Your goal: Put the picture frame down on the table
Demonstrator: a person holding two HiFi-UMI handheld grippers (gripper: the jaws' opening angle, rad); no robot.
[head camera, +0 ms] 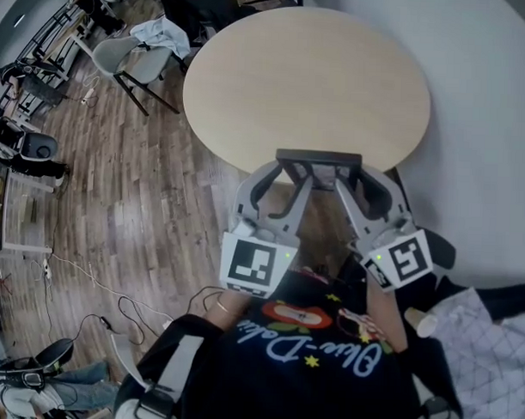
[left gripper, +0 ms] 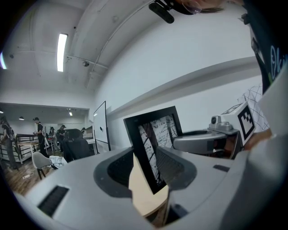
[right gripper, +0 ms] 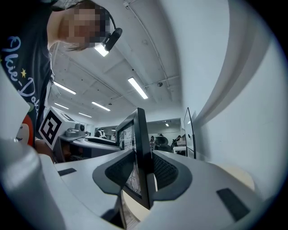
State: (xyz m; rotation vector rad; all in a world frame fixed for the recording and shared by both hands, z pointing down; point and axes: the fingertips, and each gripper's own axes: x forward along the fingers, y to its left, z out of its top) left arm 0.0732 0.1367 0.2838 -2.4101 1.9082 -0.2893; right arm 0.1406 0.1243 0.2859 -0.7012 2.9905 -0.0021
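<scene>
A black picture frame [head camera: 319,158] stands upright on its edge over the near rim of the round beige table [head camera: 306,77]. My left gripper [head camera: 303,180] is shut on its left end and my right gripper [head camera: 342,185] on its right end. In the left gripper view the frame [left gripper: 154,143] rises tilted between the jaws of the left gripper [left gripper: 150,170], showing a black-and-white print, with the right gripper [left gripper: 209,140] beyond it. In the right gripper view the frame [right gripper: 141,148] is seen nearly edge-on, pinched by the right gripper [right gripper: 142,174].
A grey chair [head camera: 130,60] with a cloth on it stands left of the table on the wooden floor [head camera: 134,191]. Cables [head camera: 88,280] lie on the floor at the left. A white wall [head camera: 489,126] runs to the right. A person's torso fills the bottom of the head view.
</scene>
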